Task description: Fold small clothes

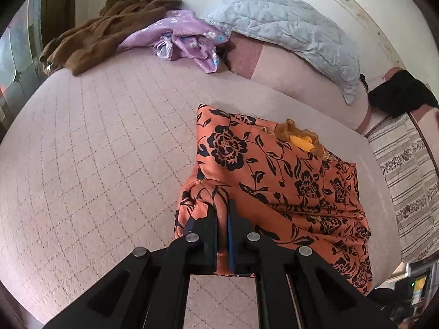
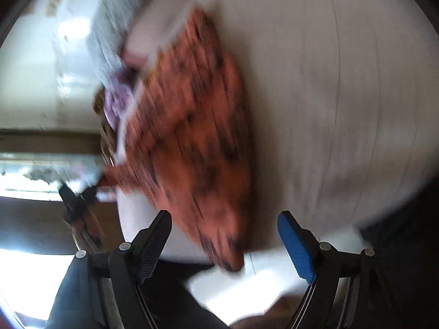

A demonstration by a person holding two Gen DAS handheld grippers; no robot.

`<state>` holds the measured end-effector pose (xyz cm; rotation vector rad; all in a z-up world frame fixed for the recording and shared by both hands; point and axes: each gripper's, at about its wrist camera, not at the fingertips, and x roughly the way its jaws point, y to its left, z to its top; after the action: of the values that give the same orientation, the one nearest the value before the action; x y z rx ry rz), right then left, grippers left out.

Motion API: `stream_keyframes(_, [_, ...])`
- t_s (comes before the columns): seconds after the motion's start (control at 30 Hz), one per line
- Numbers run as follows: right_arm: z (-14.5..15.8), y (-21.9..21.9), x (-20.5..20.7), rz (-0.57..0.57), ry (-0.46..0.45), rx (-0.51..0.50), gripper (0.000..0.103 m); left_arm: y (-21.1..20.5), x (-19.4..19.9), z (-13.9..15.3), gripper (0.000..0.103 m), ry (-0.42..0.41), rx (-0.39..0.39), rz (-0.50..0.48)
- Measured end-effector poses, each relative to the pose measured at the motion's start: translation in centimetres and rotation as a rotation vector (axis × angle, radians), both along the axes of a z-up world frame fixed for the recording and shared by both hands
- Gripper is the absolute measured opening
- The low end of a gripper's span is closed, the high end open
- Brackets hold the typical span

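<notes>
- our left gripper (image 1: 221, 208) is squeezed tight on a bunched edge of the orange cloth with black flowers (image 1: 274, 175).
- from that pinch the cloth is pulled up a little; the rest of it lies spread on the pink quilted bed (image 1: 96, 137), toward the right side of the bed in the left wrist view.
- a small yellow and brown bit (image 1: 300, 137) sits at the top of the cloth.
- our right gripper (image 2: 223, 219) is wide open with nothing held; a corner of the cloth lies on the bed below the gap, but the fingers (image 2: 296, 244) do not touch it.
- the right wrist view is very blurry.
- at the far end of the bed we see a brown blanket (image 1: 104, 30), a purple flowery cloth (image 1: 181, 35) and a pale blue pillow (image 1: 288, 35).
- a black cloth (image 1: 397, 93) lies well off to the right, and a striped cover (image 1: 406, 175) lies just beside the bed.
</notes>
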<state>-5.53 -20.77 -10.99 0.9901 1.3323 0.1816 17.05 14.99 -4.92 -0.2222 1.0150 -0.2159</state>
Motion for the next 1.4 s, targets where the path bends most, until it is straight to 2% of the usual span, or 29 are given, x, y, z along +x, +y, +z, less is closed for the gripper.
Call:
stream_keyframes(0.07, [-1.6, 2.4, -0.4, 0.041, 0.018, 0.013, 0.08, -0.1, -0.2, 0.1, 0.006, -0.002, 0.006, 0.0])
stream_keyframes(0.13, [-3.2, 4.0, -0.4, 0.015, 0.036, 0.007, 0.079, -0.2, -0.5, 0.3, 0.006, -0.003, 0.006, 0.003])
stream_keyframes(0.2, [-3.2, 4.4, -0.4, 0.021, 0.02, -0.032, 0.072, 0.0, -1.0, 0.4, 0.006, -0.007, 0.008, 0.004])
stream_keyframes(0.23, [-3.0, 4.6, -0.2, 0.02, 0.02, -0.04, 0.034, 0.1, -1.2, 0.4, 0.006, -0.009, 0.009, 0.002])
stream_keyframes(0.27, [-2.7, 4.5, -0.3, 0.026, 0.008, -0.026, 0.004, 0.2, -1.7, 0.4, 0.006, -0.013, 0.016, 0.003])
stream_keyframes(0.37, [-1.4, 3.1, -1.1, 0.014, -0.024, -0.02, 0.005, 0.7, -3.0, 0.3, 0.006, -0.02, 0.026, 0.002])
stream_keyframes(0.47, [-0.1, 1.6, -1.3, -0.031, -0.08, 0.03, 0.005, 1.9, -5.0, -0.8, 0.006, -0.006, 0.032, 0.009])
stream_keyframes(0.6, [-1.4, 0.9, -1.1, -0.028, -0.056, 0.077, 0.005, 2.7, -6.5, -2.5, 0.006, 0.049, 0.066, 0.004])
stream_keyframes(0.73, [0.3, 0.6, 0.6, -0.018, -0.112, 0.115, 0.005, 2.5, -6.1, -0.8, 0.006, 0.025, 0.051, -0.026])
stream_keyframes(0.87, [4.3, -1.1, 5.2, -0.029, -0.236, 0.162, 0.005, 1.6, -2.8, 3.3, 0.006, -0.027, -0.052, -0.07])
stream_keyframes(0.93, [6.6, -3.0, 9.5, -0.05, -0.331, 0.186, 0.005, 0.8, 0.5, 4.8, 0.006, -0.04, -0.103, -0.078])
stream_keyframes(1.0, [7.9, -4.8, 13.9, -0.088, -0.403, 0.185, 0.005, -0.2, 4.9, 4.8, 0.008, -0.057, -0.082, -0.053])
stream_keyframes(1.07, [7.5, -6.7, 19.1, -0.147, -0.437, 0.158, 0.008, -0.8, 9.5, 2.6, 0.008, -0.026, -0.049, 0.01])
stream_keyframes(1.13, [3.6, -8.5, 24.8, -0.198, -0.392, 0.143, 0.009, -1.4, 14.3, -1.6, 0.026, 0.064, 0.003, 0.064])
stream_keyframes(1.17, [1.8, -8.7, 26.8, -0.193, -0.358, 0.107, 0.009, -1.6, 16.3, -4.4, 0.03, 0.132, 0.064, 0.095])
stream_keyframes(1.2, [-0.1, -8.9, 28.5, -0.183, -0.306, 0.053, 0.009, -1.6, 17.1, -6.0, 0.034, 0.176, 0.095, 0.111])
stream_keyframes(1.23, [-2.4, -8.8, 29.7, -0.151, -0.228, -0.01, 0.009, -1.3, 17.3, -7.4, 0.041, 0.208, 0.086, 0.112])
stream_keyframes(1.27, [-3.5, -8.6, 29.9, -0.131, -0.196, -0.041, 0.009, -1.1, 17.1, -7.7, 0.043, 0.201, 0.071, 0.114])
stream_keyframes(1.33, [-3.7, -8.4, 28.4, -0.123, -0.222, -0.046, 0.01, -0.1, 15.5, -6.7, 0.054, 0.13, 0.056, 0.121])
stream_keyframes(1.4, [-2.5, -8.5, 26.9, -0.111, -0.259, -0.078, 0.02, 0.7, 13.2, -5.1, 0.063, 0.062, 0.066, 0.124])
